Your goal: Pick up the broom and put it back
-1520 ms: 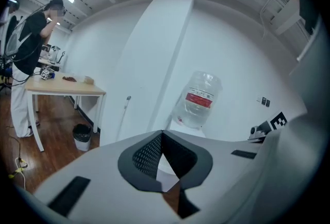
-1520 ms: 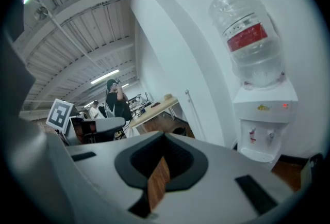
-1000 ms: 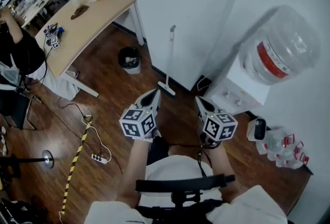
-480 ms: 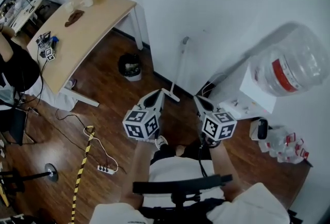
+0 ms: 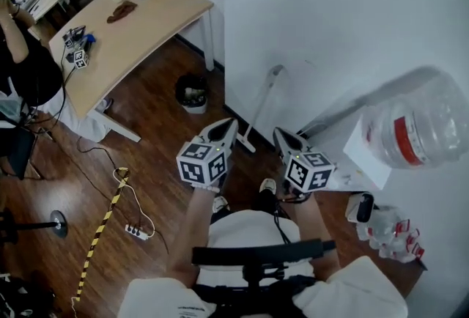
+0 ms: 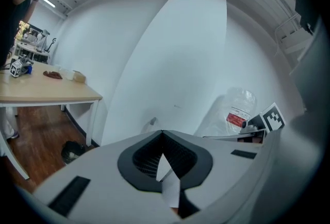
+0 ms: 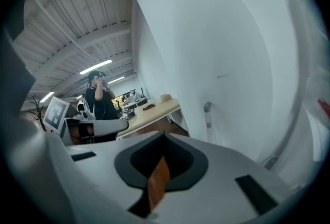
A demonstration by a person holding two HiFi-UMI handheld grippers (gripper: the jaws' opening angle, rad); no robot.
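wood floor (image 5: 154, 126), dark and shiny, runs up to a white wall (image 5: 330, 31), and the broom (image 5: 261, 108) is leaning on that wall. its head is down on the floor and the handle tilts up to the right. it's just beyond both claws, and neither one touches it.

left gripper (image 5: 230, 121) is clenched with nothing in it. in the left gripper view the left gripper (image 6: 163, 133) has its tips pressed together, and the grey top of the broom (image 6: 152, 123) pokes up just above them against the wall.

right gripper (image 5: 278, 132) is clenched and empty too. in the right gripper view the right gripper (image 7: 165, 135) has its tips meeting, and the broom (image 7: 207, 114) stands against the wall a bit right of them.

right of the broom there's a white water dispenser (image 5: 366, 159) with a big clear bottle (image 5: 418, 130) on top. left of the broom a small black bin (image 5: 192, 91) sits by the wall, near the leg of a light wooden desk (image 5: 139, 23) with a few bits on it. far left, a person in black (image 5: 26, 67) is at the desk's end. on the floor near left are a yellow-black striped tape (image 5: 99, 232) and a white power strip (image 5: 136, 231).
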